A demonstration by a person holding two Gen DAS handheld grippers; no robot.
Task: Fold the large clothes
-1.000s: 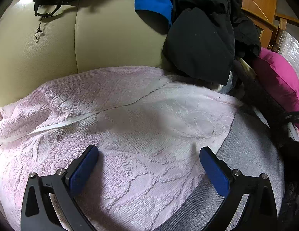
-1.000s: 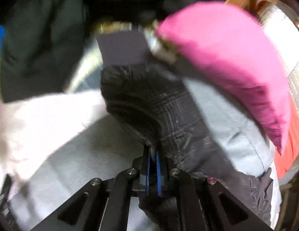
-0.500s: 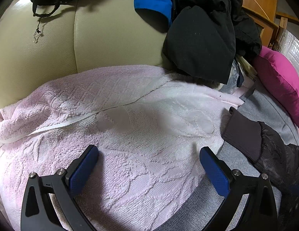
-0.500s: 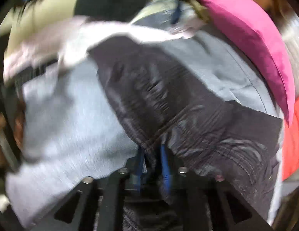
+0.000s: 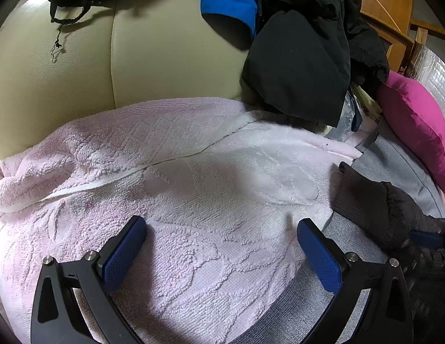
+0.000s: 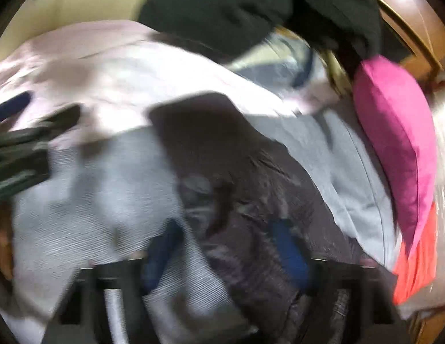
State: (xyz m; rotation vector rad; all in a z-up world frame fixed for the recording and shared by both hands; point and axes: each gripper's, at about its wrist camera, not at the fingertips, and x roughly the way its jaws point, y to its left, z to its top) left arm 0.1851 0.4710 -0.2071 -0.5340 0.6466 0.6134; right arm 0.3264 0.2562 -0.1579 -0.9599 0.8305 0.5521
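left gripper (image 5: pixel 221 253) hovering with jaws apart over pink towel (image 5: pixel 193 189), holding nothing | right gripper (image 6: pixel 226 253) jaws spread, dark jacket sleeve (image 6: pixel 236 172) lying between them on grey cloth (image 6: pixel 87 189), right of towel | advice: lay cuff flat, smooth before releasing

Pink towel (image 5: pixel 193 200): looped terry, embossed, matt. Sofa back (image 5: pixel 165 57): cream leather, smooth, slight sheen. Dark jacket sleeve (image 6: pixel 251 177): quilted, faintly glossy; ribbed knit cuff. Grey cover (image 6: pixel 93 189): fine-ribbed cloth.

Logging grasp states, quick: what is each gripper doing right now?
Left gripper: open, empty, over the pink towel.
Right gripper: open, around the dark jacket sleeve.
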